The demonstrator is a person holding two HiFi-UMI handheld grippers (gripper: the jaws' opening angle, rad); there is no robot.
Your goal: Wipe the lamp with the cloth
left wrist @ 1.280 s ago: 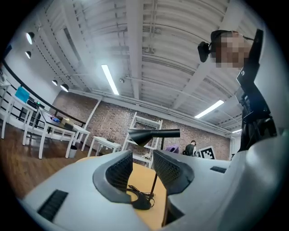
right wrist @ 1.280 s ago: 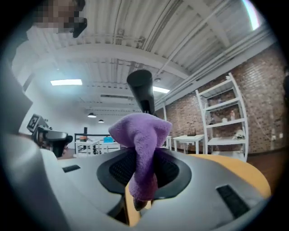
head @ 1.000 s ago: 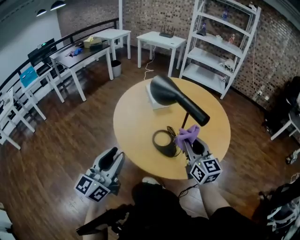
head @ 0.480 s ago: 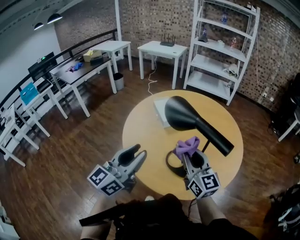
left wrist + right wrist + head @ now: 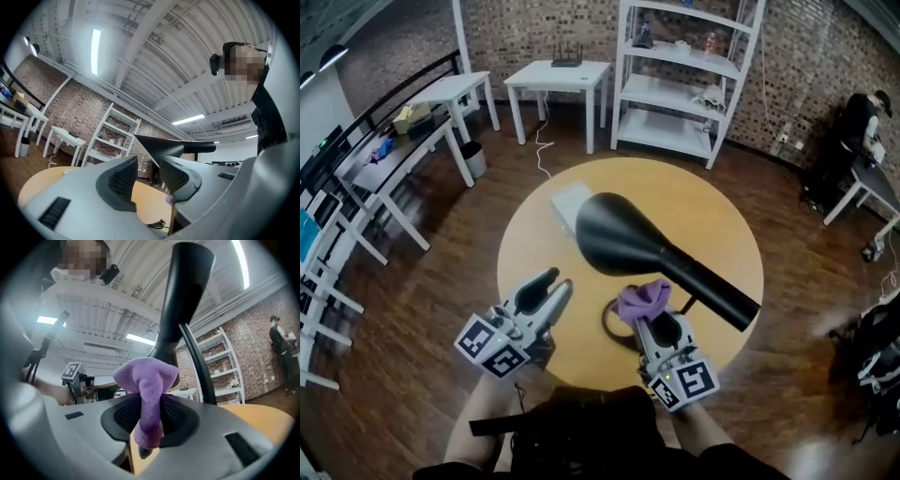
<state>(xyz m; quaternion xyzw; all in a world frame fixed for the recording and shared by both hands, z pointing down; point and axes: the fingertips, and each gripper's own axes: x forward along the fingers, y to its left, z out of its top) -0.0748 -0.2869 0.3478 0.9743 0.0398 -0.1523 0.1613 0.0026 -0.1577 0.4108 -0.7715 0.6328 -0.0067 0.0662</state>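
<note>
Brick walls and dark wood flooring closed in the room, and at its middle stood a round wooden table point(image 5: 712, 216) carrying the black lamp point(image 5: 623, 234). The lamp's broad head leaned out over the tabletop, and its ring-shaped base point(image 5: 612, 328) sat on the side nearest the person. Beyond the lamp's head lay a flat white pad point(image 5: 565, 201), and farther behind the lamp stood a white shelf unit point(image 5: 675, 89) and a small white table point(image 5: 558, 80). Just beside the lamp's stem, on the person's side, the right gripper point(image 5: 660, 321) had its jaws pinched onto the purple cloth point(image 5: 643, 298), which bunched above the pads in a soft knot. From that gripper's own view the cloth sat right in front of the stem, though I could not tell whether it touched. To the left of the lamp's base, apart from it, the left gripper point(image 5: 555, 284) was held with its jaws a modest way apart and nothing between them, only tabletop showing through the gap. As I judged it, the job was barely begun. The cloth was in hand and close to the lamp, but no contact with the head showed, so head, stem and base all remained to be wiped. As for writing, I could read none: the lamp bore no visible brand, and the cubes on both grippers carried only black-and-white square patterns.
</note>
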